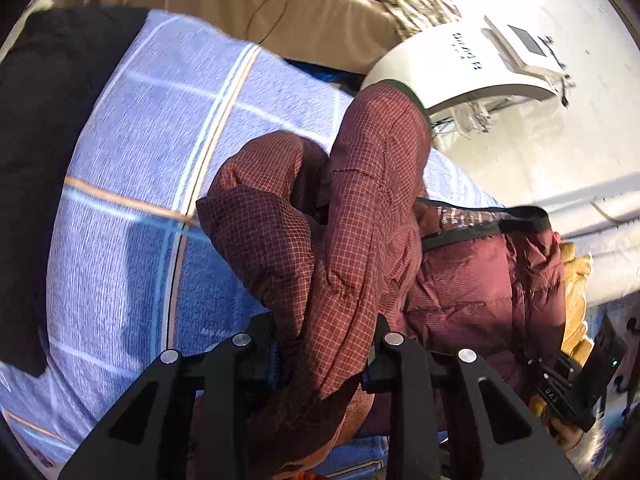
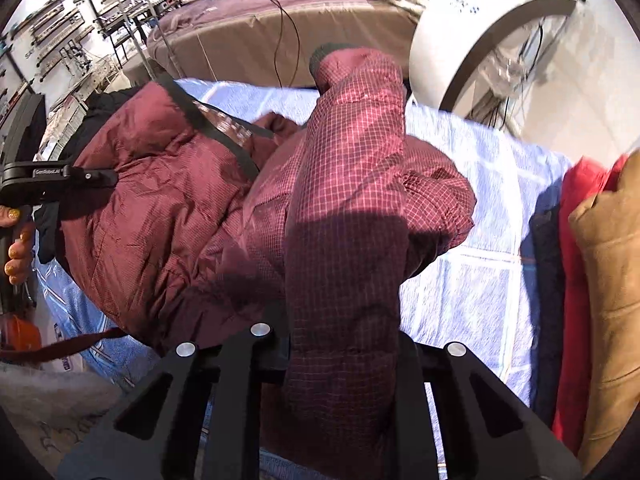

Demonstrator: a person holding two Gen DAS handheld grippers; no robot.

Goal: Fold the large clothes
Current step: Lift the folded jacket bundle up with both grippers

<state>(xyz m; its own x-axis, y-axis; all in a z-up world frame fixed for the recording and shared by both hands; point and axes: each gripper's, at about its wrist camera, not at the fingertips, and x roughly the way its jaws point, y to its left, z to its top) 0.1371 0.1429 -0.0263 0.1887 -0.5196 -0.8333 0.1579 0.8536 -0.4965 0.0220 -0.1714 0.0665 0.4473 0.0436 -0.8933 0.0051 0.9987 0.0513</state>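
Jacket [image 1: 352,240] maroon quilted, ahead of both tongs on blue-checked bed cover [image 1: 132,184] | left tongs [image 1: 326,356] clamped on sleeve | right tongs [image 2: 344,356] clamped on sleeve [image 2: 352,200]

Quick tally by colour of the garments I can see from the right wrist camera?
Maroon: 1, the puffer jacket, gripped by both grippers
Red: 1, red garment
Tan: 1, tan garment
Dark navy: 1, navy garment
Total: 4
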